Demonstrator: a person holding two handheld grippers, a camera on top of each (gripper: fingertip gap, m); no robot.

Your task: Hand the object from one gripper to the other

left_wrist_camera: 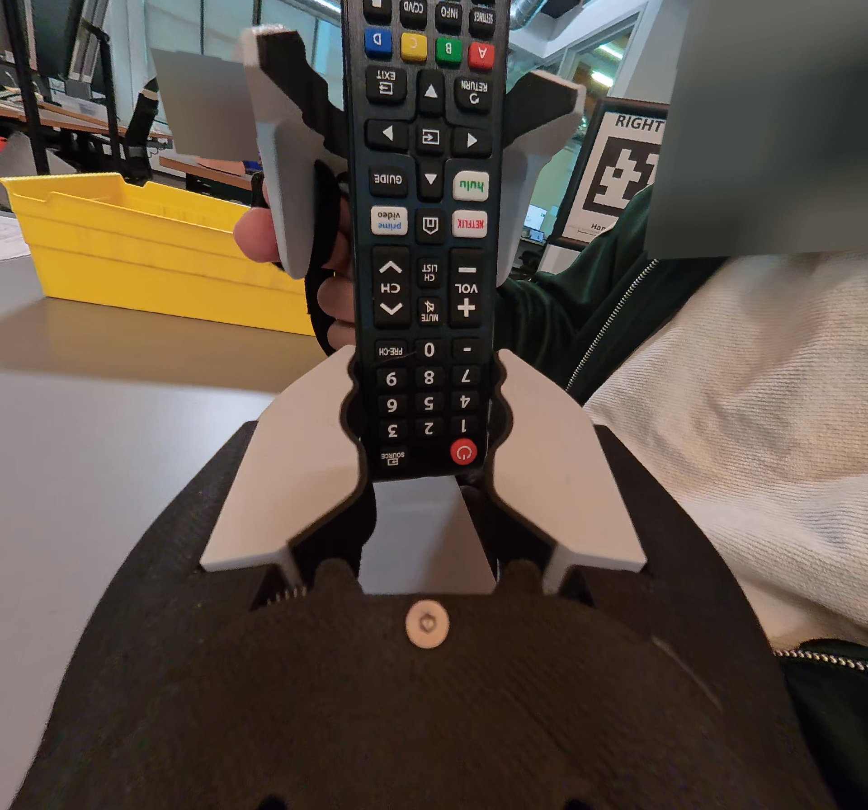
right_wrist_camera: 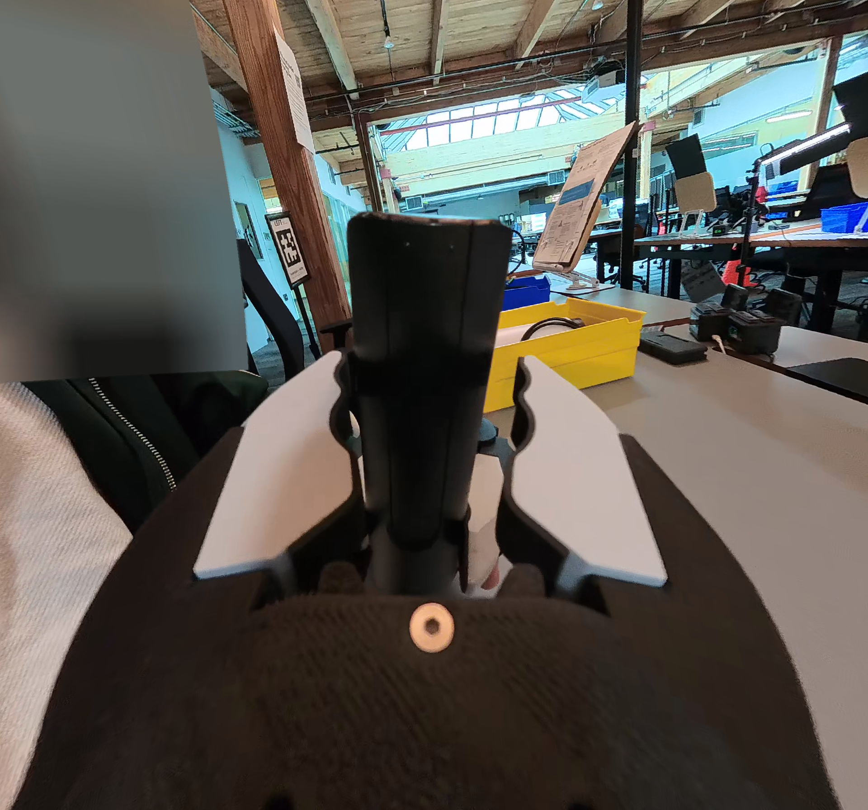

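Grey tabletop (left_wrist_camera: pixel 117 435) fills the lower left of my left wrist view, with a yellow plastic bin (left_wrist_camera: pixel 141 247) sitting on it behind the tools. On the right is my white top under a dark green zip jacket (left_wrist_camera: pixel 704 411). My left gripper (left_wrist_camera: pixel 425 393) is pinching the black remote (left_wrist_camera: pixel 427 224) by its near end. Both black wavy pads are pressed against the remote's edges at the number keys, and the remote is held off the table, pointing away from the camera with its button face to the lens. The keys have white printed legends. There are four coloured keys (blue, yellow, green, red), three white streaming-brand keys and one red power key; I'm not copying the wording. My right gripper (right_wrist_camera: pixel 430 388) straddles the same remote farther along. In the right wrist view I see the remote's plain black back. The left pad looks to be against it, but there is a gap at the right pad with yellow bin showing through, so that tool is spread and not clamped. My hand (left_wrist_camera: pixel 263 233) wraps the right tool's handle behind the remote. There are black-and-white marker boards with a printed word, one per view (left_wrist_camera: pixel 620 167) (right_wrist_camera: pixel 291 247). A printed sheet (right_wrist_camera: pixel 293 87) hangs on the wooden post, with text too small to read. A clipboard (right_wrist_camera: pixel 582 200) stands on a far desk.
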